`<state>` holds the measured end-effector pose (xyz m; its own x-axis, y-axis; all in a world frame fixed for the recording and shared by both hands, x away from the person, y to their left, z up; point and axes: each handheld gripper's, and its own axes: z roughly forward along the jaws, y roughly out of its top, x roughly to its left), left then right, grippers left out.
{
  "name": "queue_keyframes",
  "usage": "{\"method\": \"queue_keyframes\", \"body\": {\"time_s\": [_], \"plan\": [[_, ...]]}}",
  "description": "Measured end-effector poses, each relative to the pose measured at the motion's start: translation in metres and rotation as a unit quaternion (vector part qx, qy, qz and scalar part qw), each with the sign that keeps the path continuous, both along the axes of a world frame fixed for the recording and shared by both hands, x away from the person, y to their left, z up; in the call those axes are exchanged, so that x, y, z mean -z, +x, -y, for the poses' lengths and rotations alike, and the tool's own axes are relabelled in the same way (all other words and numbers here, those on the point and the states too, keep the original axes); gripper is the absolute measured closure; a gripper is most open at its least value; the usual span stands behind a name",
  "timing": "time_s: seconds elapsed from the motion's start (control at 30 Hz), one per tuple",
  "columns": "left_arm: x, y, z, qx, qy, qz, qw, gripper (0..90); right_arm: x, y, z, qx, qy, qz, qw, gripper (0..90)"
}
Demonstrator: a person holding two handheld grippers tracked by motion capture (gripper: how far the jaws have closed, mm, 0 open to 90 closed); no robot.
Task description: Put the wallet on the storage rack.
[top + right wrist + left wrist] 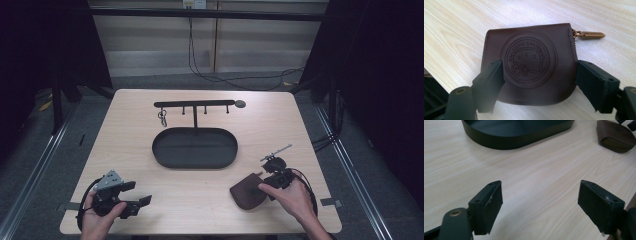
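- Desk [200, 200] of pale wood carried everything, seen from above.
- Left claw [139, 194] sat at the near left corner, held in the person's left hand [97, 217]; its jaws stood spread wide over bare wood with nothing between them, as the left gripper view [540, 205] showed.
- Black oval tray [195, 148] lay at the middle of the desk, with a thin black T-shaped stand [195, 106] rising at its far edge; a small metal clip [162, 118], possibly a key ring, hung from the stand's left end.
- Brown leather pouch [248, 192] lay flat at the near right, well apart from the tray.
- Its embossed round cartoon emblem [529, 62] faced up, and a brass zip pull [590, 34] stuck out at one corner.
- Right claw [539, 82], in the right hand [292, 197], had its jaws spread on either side of the pouch, flanking its edges; whether the pads pressed the leather was hard to tell.
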<state>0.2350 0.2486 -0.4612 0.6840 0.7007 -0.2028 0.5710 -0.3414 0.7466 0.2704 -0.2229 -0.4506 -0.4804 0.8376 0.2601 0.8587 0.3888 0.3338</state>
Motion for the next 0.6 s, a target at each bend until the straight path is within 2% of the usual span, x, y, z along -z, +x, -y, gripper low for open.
{"method": "queue_keyframes", "body": {"time_s": [0.07, 0.23, 0.43, 0.5, 0.6], "plan": [[0.0, 0.0, 0.0, 0.001, -0.001, 0.001, 1.0, 20.5, -0.001, 0.003, -0.002, 0.001, -0.009, -0.011, 0.9999, 23.0], [0.001, 0.0, 0.001, 0.006, -0.001, -0.002, 1.0, 20.5, -0.002, 0.007, -0.006, -0.002, -0.026, -0.022, 0.9994, 24.1], [0.001, 0.0, 0.001, 0.006, 0.001, -0.005, 1.0, 20.5, -0.003, 0.012, -0.006, -0.004, -0.029, -0.033, 0.999, 24.7], [0.001, 0.001, 0.001, 0.007, 0.001, -0.006, 1.0, 20.5, -0.005, 0.012, -0.006, 0.0, -0.041, -0.027, 0.9988, 23.8], [0.001, 0.001, 0.001, 0.005, -0.002, -0.002, 1.0, 20.5, -0.003, 0.013, -0.003, 0.004, -0.046, -0.037, 0.9982, 23.2]]}}
